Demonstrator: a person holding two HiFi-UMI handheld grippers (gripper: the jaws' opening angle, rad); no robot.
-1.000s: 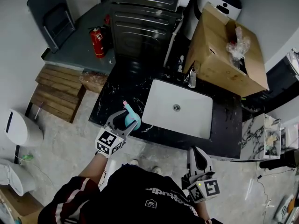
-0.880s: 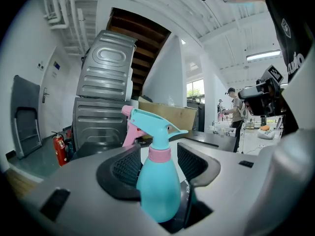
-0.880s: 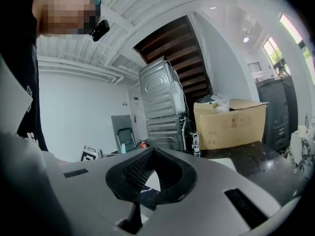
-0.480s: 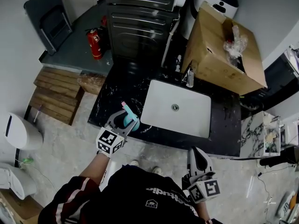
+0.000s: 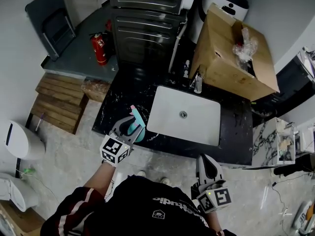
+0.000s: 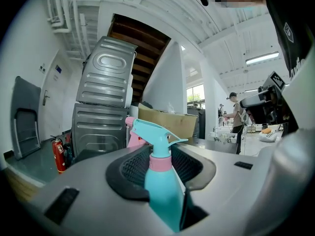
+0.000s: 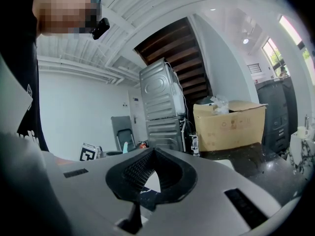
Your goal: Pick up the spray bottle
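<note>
A turquoise spray bottle (image 5: pixel 137 122) with a pink collar and pink nozzle stands upright at the front left corner of the black marble counter (image 5: pixel 123 95). My left gripper (image 5: pixel 133 126) reaches level around it. In the left gripper view the spray bottle (image 6: pixel 162 186) fills the space between the jaws, and a thin dark gap still shows along its right side. The left gripper (image 6: pixel 165 152) has its jaws closing on the bottle's body. My right gripper (image 5: pixel 205 161) hangs off the counter's front edge with its tips together and nothing in it; the right gripper (image 7: pixel 152 152) points toward the counter.
A white sink (image 5: pixel 197 129) is set into the counter right of the bottle, with a small bottle (image 5: pixel 198 84) behind it. An open cardboard box (image 5: pixel 231 63) sits at the back right. Steel appliances (image 5: pixel 147 18), a fire extinguisher (image 5: pixel 99 47) and wooden pallets (image 5: pixel 59 102) stand to the left.
The left jaws have drawn in around the spray bottle. Both hands stay where they were, and the bottle has not left the counter.
</note>
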